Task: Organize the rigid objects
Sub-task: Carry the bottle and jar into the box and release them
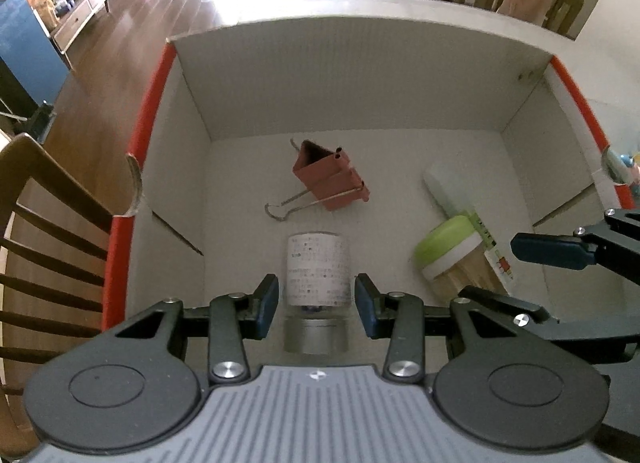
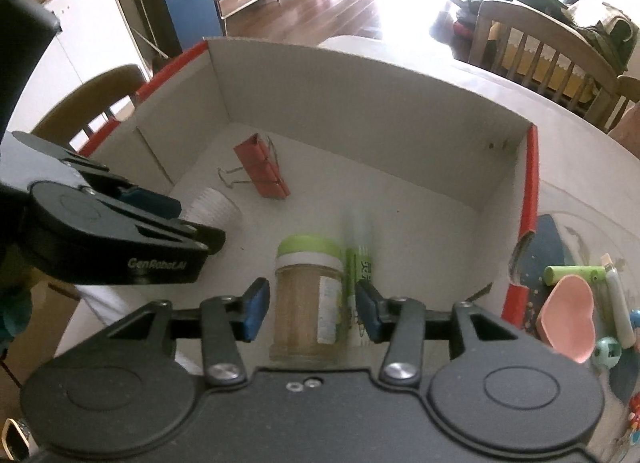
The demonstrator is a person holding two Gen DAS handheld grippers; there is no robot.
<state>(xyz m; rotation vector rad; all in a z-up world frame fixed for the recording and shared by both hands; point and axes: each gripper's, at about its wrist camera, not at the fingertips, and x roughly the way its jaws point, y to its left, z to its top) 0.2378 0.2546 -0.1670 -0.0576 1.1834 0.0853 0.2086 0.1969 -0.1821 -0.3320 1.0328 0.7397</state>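
Two grippers work inside the white box (image 1: 360,75). Left gripper (image 1: 316,303): jaws parted, a labelled vial (image 1: 318,271) lying between the pads with gaps on both sides, near the box's front wall. Right gripper (image 2: 312,309): jaws loosened around the green-lidded jar (image 2: 308,295), apparently clear of it (contact on the right pad cannot be told). A red binder clip (image 1: 328,179) lies toward the box's back wall. Advice: lift each gripper straight up, pads clear, so neither item rolls

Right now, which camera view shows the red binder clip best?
The left wrist view: the binder clip lies unblocked mid-box, its open mouth and both wire handles clear. In the right wrist view it is smaller and farther, seen side-on.
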